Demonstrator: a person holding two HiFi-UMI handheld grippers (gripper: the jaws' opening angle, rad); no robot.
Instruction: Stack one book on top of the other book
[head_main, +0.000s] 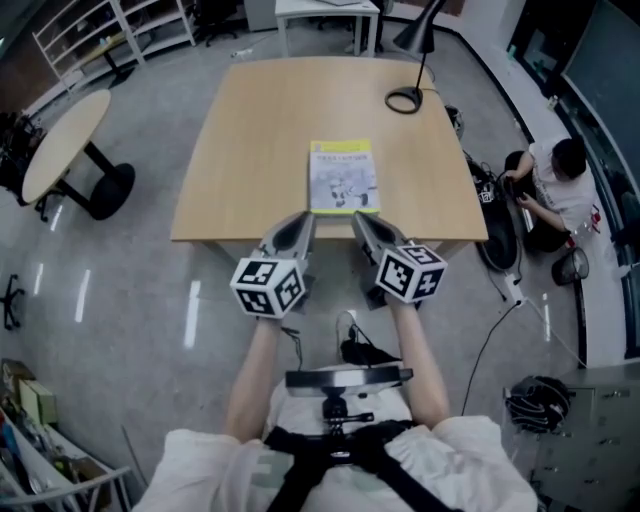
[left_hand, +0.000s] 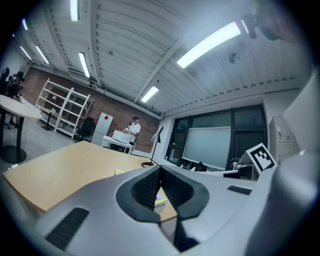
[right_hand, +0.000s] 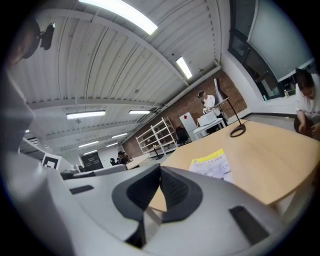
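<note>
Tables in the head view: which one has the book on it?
The square table in the middle, bearing the book and a lamp; the round table stands at the left.

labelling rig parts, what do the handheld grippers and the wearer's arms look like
Both the left gripper and right gripper are pale grey moulded shells with black ribbed pads. Each carries a white cube printed with black square markers. The person wears a white short-sleeved top and black chest straps.

2 grippers (head_main: 307, 216) (head_main: 358, 216), 2 tables (head_main: 250, 150) (head_main: 62, 140), 1 lamp (head_main: 406, 99), 1 book (head_main: 344, 177) showing
</note>
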